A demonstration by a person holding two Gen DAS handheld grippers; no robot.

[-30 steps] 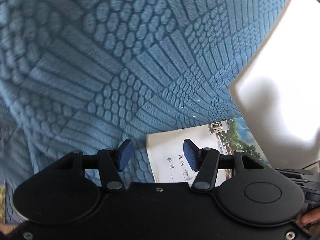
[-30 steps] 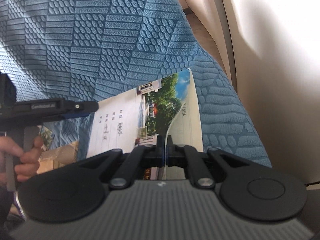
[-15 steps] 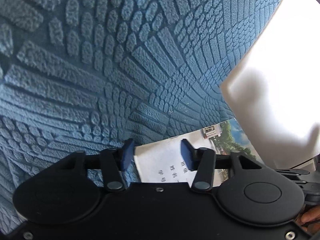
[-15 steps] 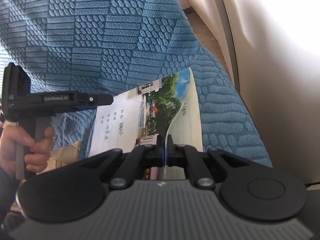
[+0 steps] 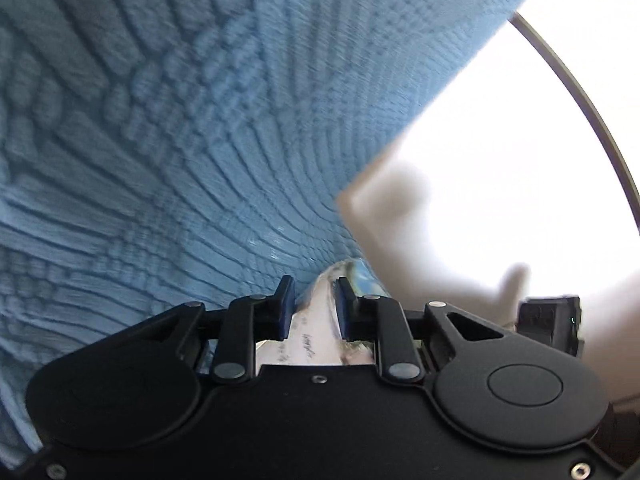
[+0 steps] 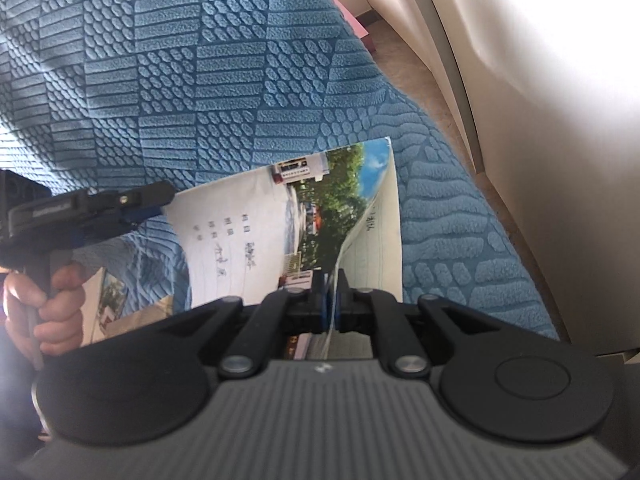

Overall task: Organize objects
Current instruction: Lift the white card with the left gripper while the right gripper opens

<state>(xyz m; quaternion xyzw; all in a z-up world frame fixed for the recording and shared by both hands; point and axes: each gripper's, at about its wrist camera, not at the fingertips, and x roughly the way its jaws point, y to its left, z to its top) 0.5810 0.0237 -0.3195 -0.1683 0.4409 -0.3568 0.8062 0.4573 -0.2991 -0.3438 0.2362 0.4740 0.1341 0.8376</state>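
I am holding my right tongs (image 6: 330, 298) pinched on the near edge of the notebook (image 6: 256, 236), low in the middle of the right wrist view, with the cover's thin edge standing between the two pads; they are nearly shut, so I judge the grip firm. My left tongs (image 5: 314, 304) are closing on the same notebook from its other side: in the left wrist view the pale, handwritten corner is sitting between the blue pads (image 5: 287, 308) at lower centre, with a sliver of gap on each side, so I cannot yet call it gripped. From the right wrist view the left tongs (image 6: 150, 210) are coming in at the left edge of the frame, their tip just meeting the notebook's left corner, a person's hand (image 6: 48, 308) wrapped round the handle below. The notebook is lying partly lifted over the blue textured blanket (image 6: 224, 80), cover photo facing up and lined pages showing at its right side. Its long axis is running from my right tongs up and away toward the frame's upper right, while the left tongs are reaching across that axis from the left. Another booklet (image 6: 108, 304) is lying on the blanket at lower left, below the left tongs. A pale wall (image 6: 560, 80) is filling the right side of the frame. The coming move, I think, depends on the left tongs seating squarely on that corner before either hand is carrying the notebook anywhere.
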